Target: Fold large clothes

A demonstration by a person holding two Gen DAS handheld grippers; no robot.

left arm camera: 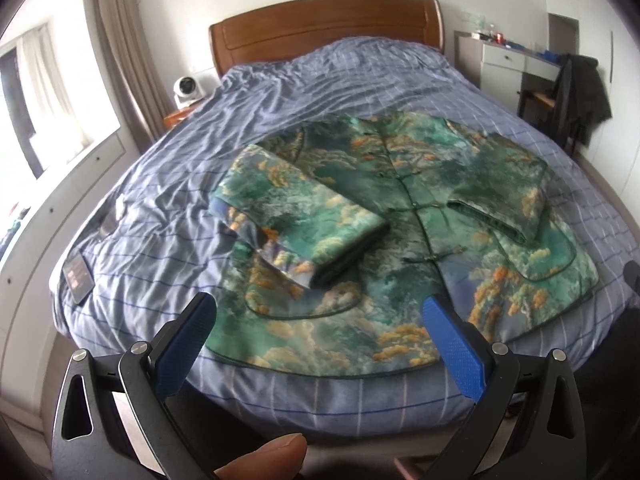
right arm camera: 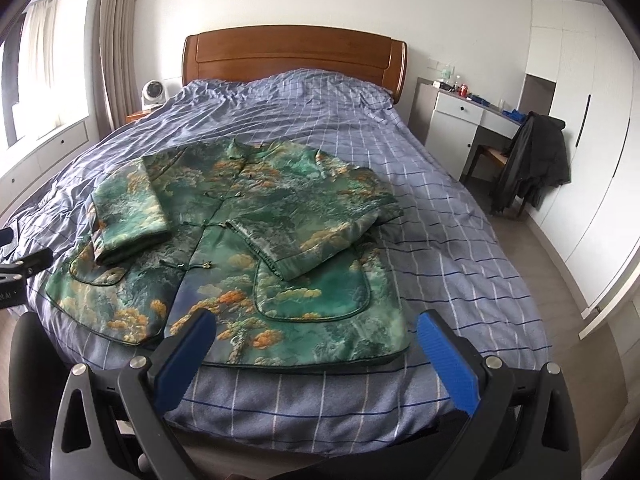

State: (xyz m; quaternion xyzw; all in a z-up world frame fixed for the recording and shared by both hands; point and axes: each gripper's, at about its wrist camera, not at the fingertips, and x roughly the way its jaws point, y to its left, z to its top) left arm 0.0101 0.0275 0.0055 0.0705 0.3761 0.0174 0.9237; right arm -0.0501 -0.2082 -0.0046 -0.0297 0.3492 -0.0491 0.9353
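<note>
Both sleeves already crossed over its chest, a padded green brocade jacket (left arm camera: 400, 216) lies flat on the bed (left arm camera: 168, 200), likely soft, bulky and a little slick, best pinched at the hem corners by the left tongs (left arm camera: 320, 308) and right tongs (right arm camera: 316, 326), both spread wide and empty.

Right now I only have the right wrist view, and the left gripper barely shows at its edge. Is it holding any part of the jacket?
Observer: No. The left gripper is open, poised by the near hem of the jacket, with nothing between its fingers.
Operator: Is anything lying on the bed to the left of the jacket?
Observer: Yes. A dark flat device lies on the checked cover near the bed's left edge, apart from the jacket.
</note>
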